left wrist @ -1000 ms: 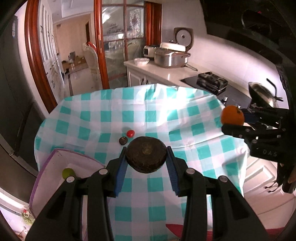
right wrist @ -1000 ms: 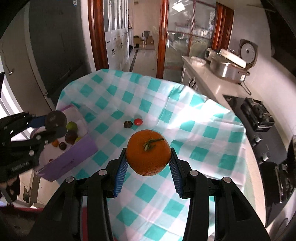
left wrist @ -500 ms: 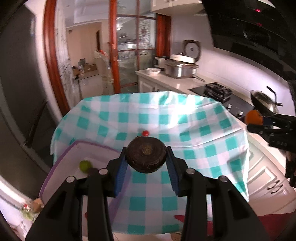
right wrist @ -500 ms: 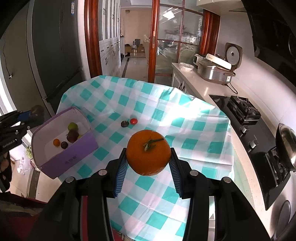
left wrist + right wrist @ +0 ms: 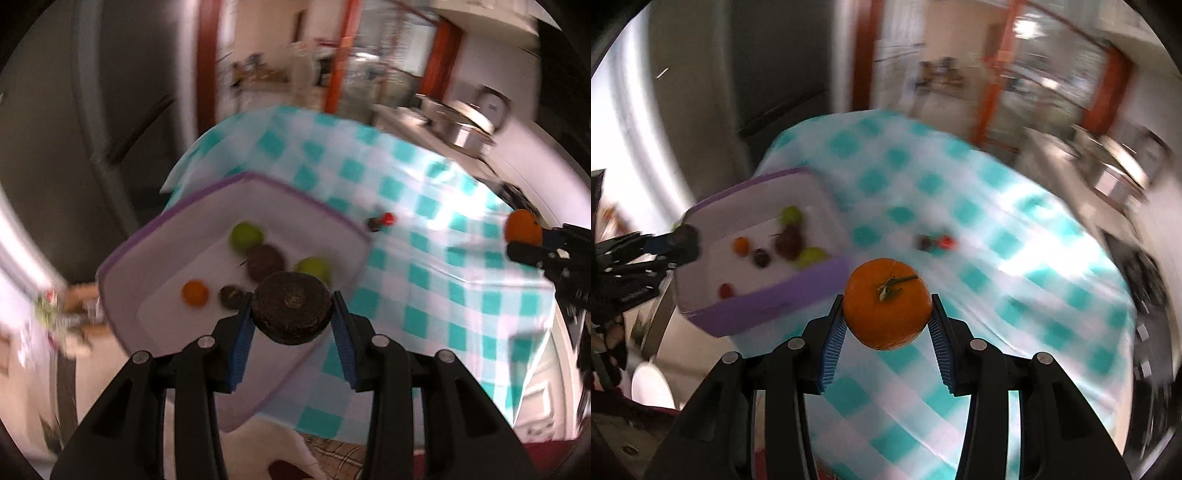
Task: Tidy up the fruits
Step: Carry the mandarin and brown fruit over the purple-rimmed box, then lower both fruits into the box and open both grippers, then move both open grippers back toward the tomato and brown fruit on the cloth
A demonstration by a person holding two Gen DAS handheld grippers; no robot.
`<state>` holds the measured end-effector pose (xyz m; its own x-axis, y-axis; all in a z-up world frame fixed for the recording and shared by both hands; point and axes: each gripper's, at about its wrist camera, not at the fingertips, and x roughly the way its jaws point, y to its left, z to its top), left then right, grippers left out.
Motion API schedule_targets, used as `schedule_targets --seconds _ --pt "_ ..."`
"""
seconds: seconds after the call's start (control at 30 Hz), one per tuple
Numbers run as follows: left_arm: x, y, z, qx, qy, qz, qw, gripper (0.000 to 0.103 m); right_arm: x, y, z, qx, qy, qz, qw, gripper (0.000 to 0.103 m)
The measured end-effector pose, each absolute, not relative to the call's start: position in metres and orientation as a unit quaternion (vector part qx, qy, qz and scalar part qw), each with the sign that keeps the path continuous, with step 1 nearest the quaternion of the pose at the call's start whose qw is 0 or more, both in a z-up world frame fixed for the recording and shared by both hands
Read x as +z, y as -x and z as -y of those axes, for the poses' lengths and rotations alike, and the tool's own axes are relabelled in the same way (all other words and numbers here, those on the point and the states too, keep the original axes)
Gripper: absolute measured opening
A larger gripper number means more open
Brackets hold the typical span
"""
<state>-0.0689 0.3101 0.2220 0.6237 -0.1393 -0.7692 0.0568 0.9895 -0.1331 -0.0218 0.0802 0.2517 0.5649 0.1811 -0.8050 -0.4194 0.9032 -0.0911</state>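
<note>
While the left claw is clamped on a dark, flattish round fruit and hangs over the near corner of the purple-rimmed bin, the step in hand looks like dropping that fruit in. The bin already holds two green fruits, a dark purple one, a small orange one and a small dark one, all clustered from the claw's ten to twelve o'clock. A good release would come over the bare white floor at about nine o'clock, low enough that the fruit does not bounce or knock the others.

The right claw is clamped on an orange, stem up, over the checked tabletop just outside the bin's purple wall; the bin lies at its ten o'clock. It would do well to wait until the left claw clears, then come in over the wall rather than across it.

Two small fruits, one red and one dark, lie on the cloth at its twelve o'clock, not yet gathered. Both views are blurred, so fine contact is hard to judge.
</note>
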Motion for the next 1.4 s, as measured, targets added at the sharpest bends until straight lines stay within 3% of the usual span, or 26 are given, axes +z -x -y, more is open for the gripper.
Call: schedule_targets --seconds 0.27,0.53,0.97,1.1,1.13,1.2,1.3,1.4 --pt "0.166 0.043 -0.392 0.071 0.127 -0.490 0.859 0.041 0.192 -0.062 -0.233 0.326 0.199 -0.457 0.803 0.043" --pt "0.125 0.012 -0.436 0.151 0.188 -0.526 0.816 0.041 0.132 -0.123 -0.318 0.399 0.232 -0.496 0.736 0.043" --pt "0.089 -0.028 -0.357 0.067 0.072 -0.594 0.799 0.041 0.050 -0.186 -0.363 0.405 0.254 -0.533 0.699 0.044" --pt "0.081 -0.032 -0.361 0.062 0.087 -0.624 0.774 0.042 0.038 -0.181 -0.373 0.405 0.264 -0.529 0.697 0.046" --pt "0.080 -0.032 -0.363 0.063 0.093 -0.627 0.771 0.043 0.038 -0.182 -0.375 0.406 0.264 -0.525 0.700 0.050" --pt "0.084 -0.030 -0.364 0.070 0.095 -0.619 0.777 0.054 0.046 -0.182 -0.373 0.404 0.253 -0.520 0.709 0.064" --pt "0.092 -0.025 -0.364 0.067 0.095 -0.602 0.790 0.075 0.078 -0.182 -0.356 0.397 0.223 -0.507 0.732 0.065" --pt "0.106 -0.017 -0.365 0.066 0.102 -0.574 0.810 0.078 0.138 -0.177 -0.312 0.384 0.165 -0.473 0.776 0.065"
